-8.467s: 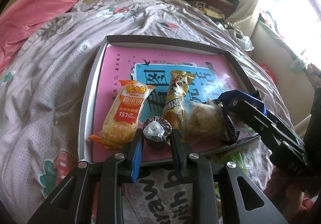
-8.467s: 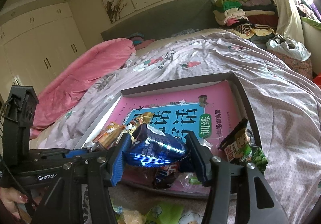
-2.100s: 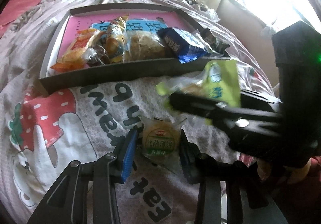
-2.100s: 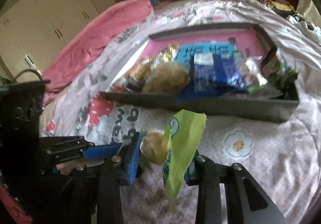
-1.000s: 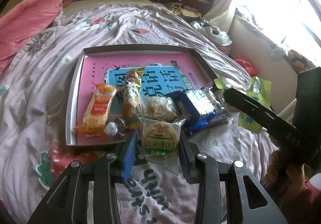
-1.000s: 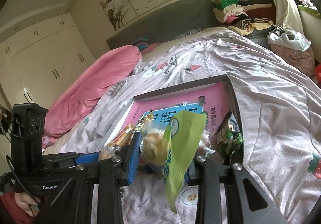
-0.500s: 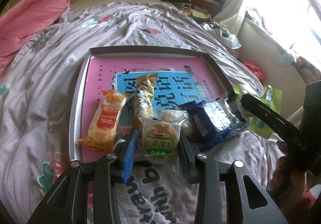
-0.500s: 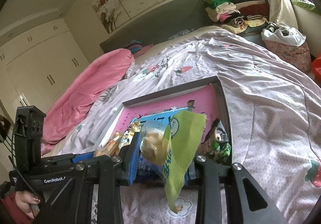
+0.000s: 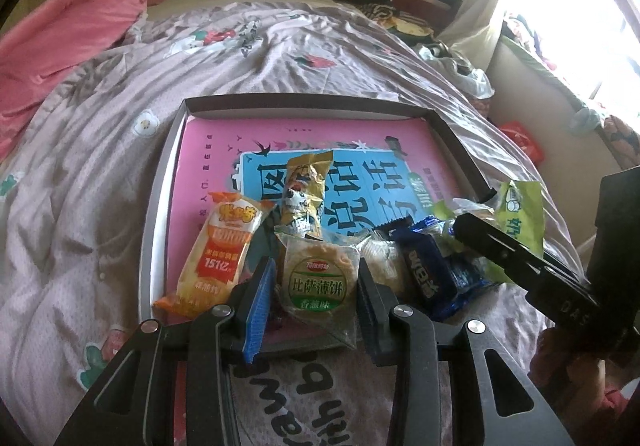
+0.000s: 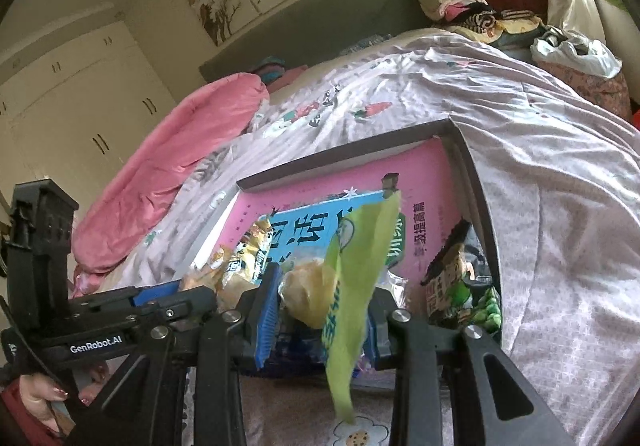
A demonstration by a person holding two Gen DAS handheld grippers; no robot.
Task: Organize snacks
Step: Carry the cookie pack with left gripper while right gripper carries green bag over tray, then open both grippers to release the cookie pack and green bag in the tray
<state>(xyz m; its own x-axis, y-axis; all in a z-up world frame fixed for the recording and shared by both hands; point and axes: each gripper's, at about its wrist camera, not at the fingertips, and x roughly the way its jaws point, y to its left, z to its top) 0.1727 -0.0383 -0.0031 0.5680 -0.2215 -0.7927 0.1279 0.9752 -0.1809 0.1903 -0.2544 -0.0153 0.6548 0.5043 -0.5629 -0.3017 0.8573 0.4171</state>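
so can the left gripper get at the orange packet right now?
Probably not yet: the left gripper is shut on a cracker packet. The orange packet lies uncovered in the tray, just left of it.

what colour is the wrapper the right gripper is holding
Lime green wrapper, with a clear part showing a yellowish pastry; clearest in the right wrist view.

- Tray [image 9: 160, 182]: grey wall, dark rim.
- Book [image 9: 208, 150] lying in it: pink cover, blue panel with black characters.
- Rice-cracker packet [image 9: 220, 250], near left: orange and yellow, red label.
- Biscuit packet [image 9: 320, 274]: clear wrap, green round label (white characters).
- Wafer packet [image 9: 424, 270], right: dark blue.
- Pea packet [image 10: 460, 286], far right: black and green.
- Cake packet [image 10: 352, 266]: lime green and clear.
- Bedspread [image 9: 100, 166]: pale lilac, strawberry and flower print.
- Quilt [image 10: 168, 166]: plain pink.
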